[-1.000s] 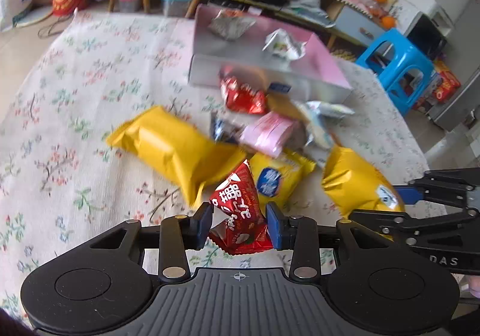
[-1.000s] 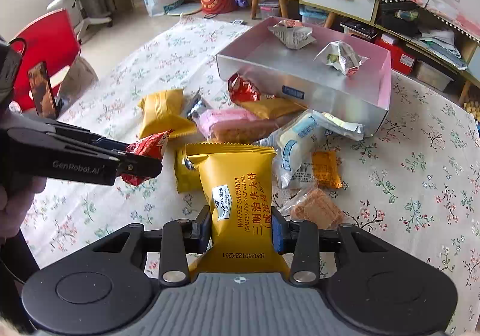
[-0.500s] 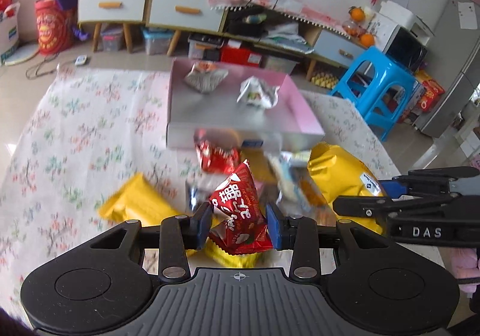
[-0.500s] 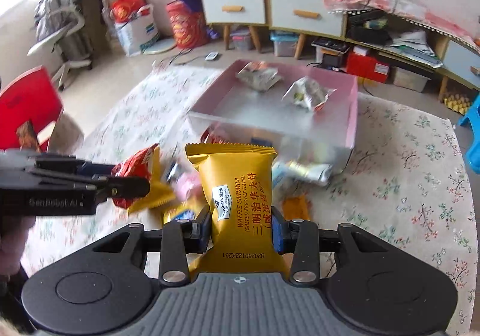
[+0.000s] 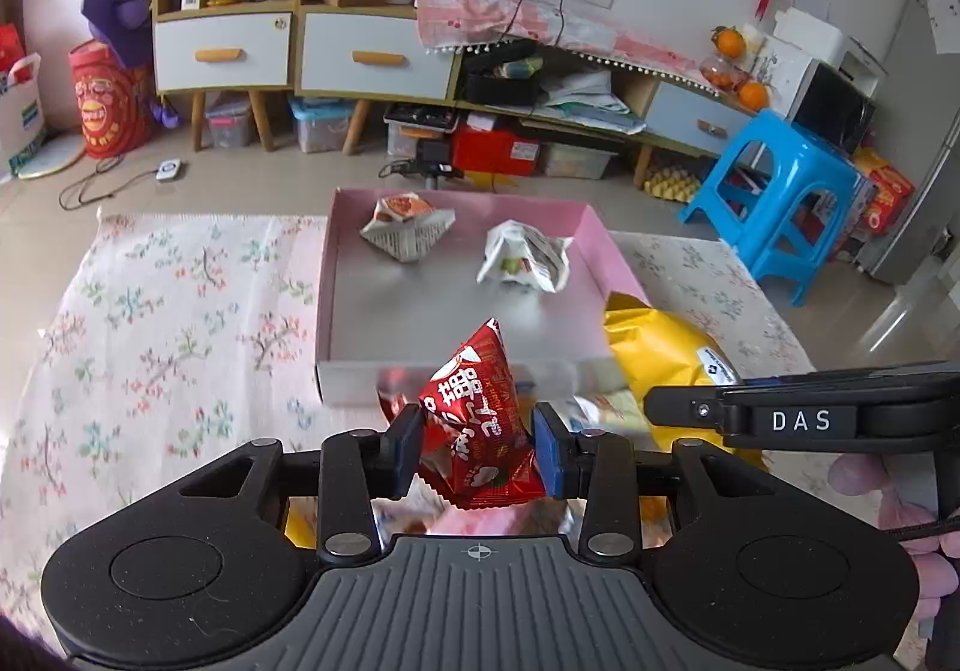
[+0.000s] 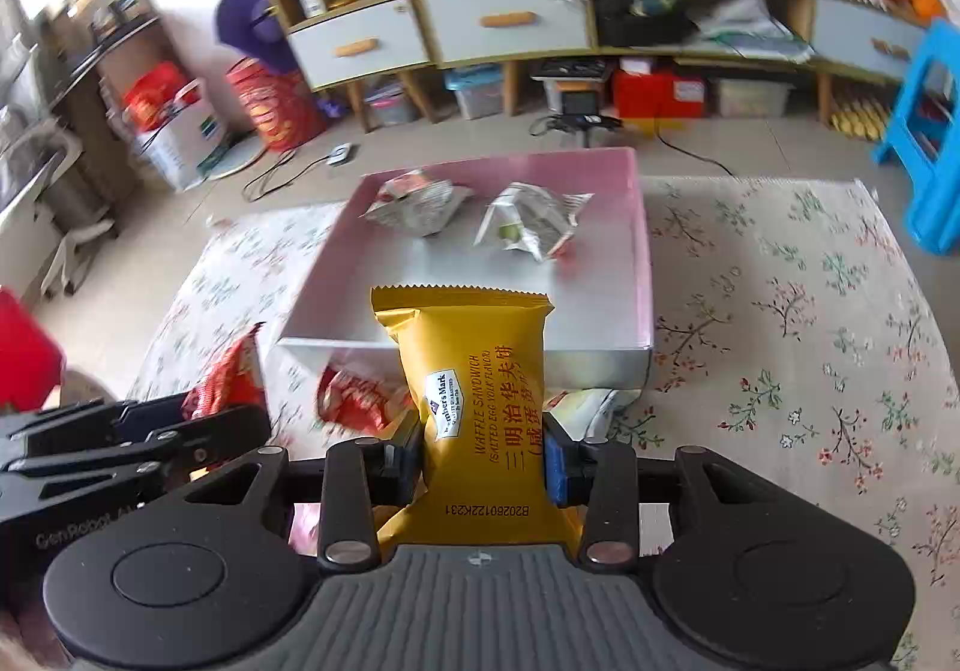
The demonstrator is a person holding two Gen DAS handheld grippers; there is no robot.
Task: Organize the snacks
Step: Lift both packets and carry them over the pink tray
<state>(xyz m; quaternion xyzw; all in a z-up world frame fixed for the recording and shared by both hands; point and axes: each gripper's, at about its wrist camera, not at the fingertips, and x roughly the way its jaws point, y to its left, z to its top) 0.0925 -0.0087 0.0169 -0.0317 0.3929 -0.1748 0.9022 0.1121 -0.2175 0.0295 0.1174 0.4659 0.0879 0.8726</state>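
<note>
My left gripper [image 5: 477, 446] is shut on a red triangular snack packet [image 5: 480, 419], held in the air just before the near wall of the pink box [image 5: 327, 275]. My right gripper [image 6: 483, 458] is shut on a yellow waffle sandwich packet [image 6: 474, 371], raised upright in front of the same pink box [image 6: 642, 251]. Two silver crumpled packets [image 5: 408, 227] [image 5: 522, 257] lie inside the box at its far end. In the left wrist view the right gripper [image 5: 798, 419] shows side-on at the right with its yellow packet [image 5: 660, 347]. The right wrist view has the left gripper [image 6: 120, 443] at lower left.
More snacks lie on the floral tablecloth [image 6: 780, 311] under the grippers, among them a red packet [image 6: 354, 392], partly hidden. Past the table's far edge stand a cabinet with drawers [image 5: 300, 47], floor clutter and a blue stool [image 5: 780, 191].
Both grippers have lifted their packets off the snack pile and carried them forward toward the pink box, which now fills the middle of both views. The right gripper has rolled.
</note>
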